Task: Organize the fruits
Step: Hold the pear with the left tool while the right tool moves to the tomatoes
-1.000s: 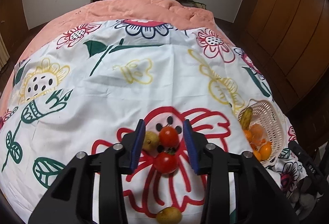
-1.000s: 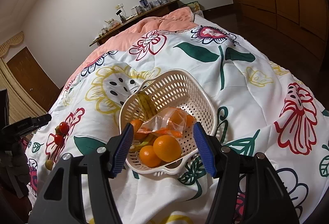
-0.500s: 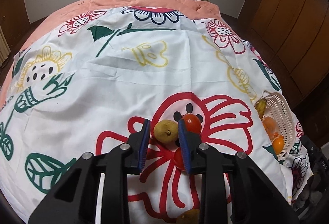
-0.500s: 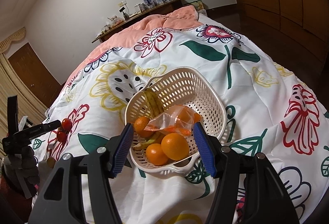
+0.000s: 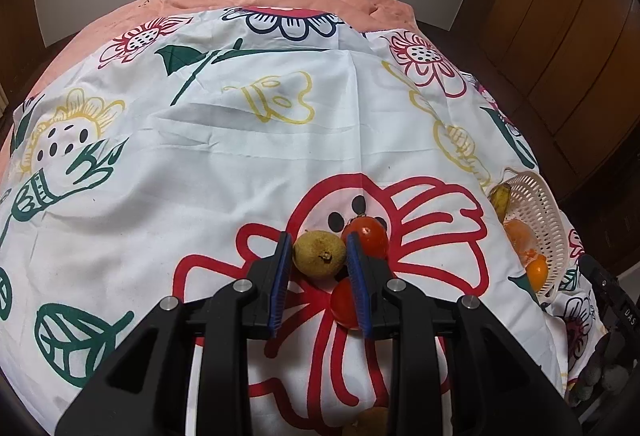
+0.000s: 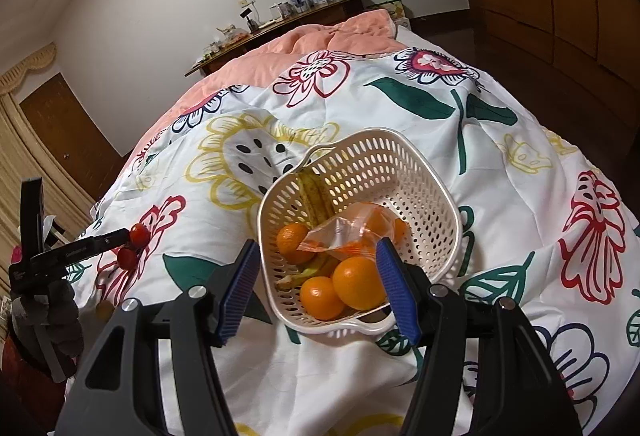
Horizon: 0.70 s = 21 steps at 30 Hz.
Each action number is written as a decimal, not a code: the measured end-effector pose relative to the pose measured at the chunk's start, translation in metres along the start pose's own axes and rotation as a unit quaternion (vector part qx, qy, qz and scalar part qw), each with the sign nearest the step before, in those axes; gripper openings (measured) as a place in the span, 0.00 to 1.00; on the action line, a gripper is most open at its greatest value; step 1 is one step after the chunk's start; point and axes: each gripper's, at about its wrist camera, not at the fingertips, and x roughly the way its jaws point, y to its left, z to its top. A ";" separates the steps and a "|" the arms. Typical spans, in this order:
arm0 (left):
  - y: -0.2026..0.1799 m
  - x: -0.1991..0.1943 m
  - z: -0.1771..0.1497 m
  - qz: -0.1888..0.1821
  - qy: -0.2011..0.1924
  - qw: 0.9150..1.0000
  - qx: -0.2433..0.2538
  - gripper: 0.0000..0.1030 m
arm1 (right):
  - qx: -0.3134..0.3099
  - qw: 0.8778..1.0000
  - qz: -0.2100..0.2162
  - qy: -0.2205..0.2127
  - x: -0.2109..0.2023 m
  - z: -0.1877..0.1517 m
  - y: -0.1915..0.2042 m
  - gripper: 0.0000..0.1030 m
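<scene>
One pear (image 5: pixel 319 254) | left claw (image 5: pixel 318 256) clamped | stem toward camera

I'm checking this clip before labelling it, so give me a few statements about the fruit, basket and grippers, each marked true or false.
1. The left gripper is shut on the brown pear. True.
2. The basket is empty. False: it holds oranges, bananas and a plastic bag.
3. Two tomatoes lie beside the pear. True.
4. The right gripper grips an orange. False: it is open, holding nothing.
</scene>
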 end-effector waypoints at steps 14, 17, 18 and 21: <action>0.005 -0.003 -0.008 -0.019 -0.006 1.000 -0.001 0.28 | -0.019 1.000 0.005 0.003 0.000 0.000 0.018 0.59; 0.007 -0.008 -0.012 -0.023 -0.014 1.000 -0.006 0.28 | -0.023 1.000 0.004 0.003 -0.001 0.000 0.023 0.59; 0.008 -0.010 -0.012 -0.023 -0.015 1.000 -0.008 0.28 | -0.025 1.000 0.005 0.003 -0.001 0.001 0.024 0.59; 0.012 -0.017 -0.016 -0.013 -0.024 1.000 -0.011 0.28 | -0.030 1.000 0.006 0.003 -0.001 0.001 0.030 0.59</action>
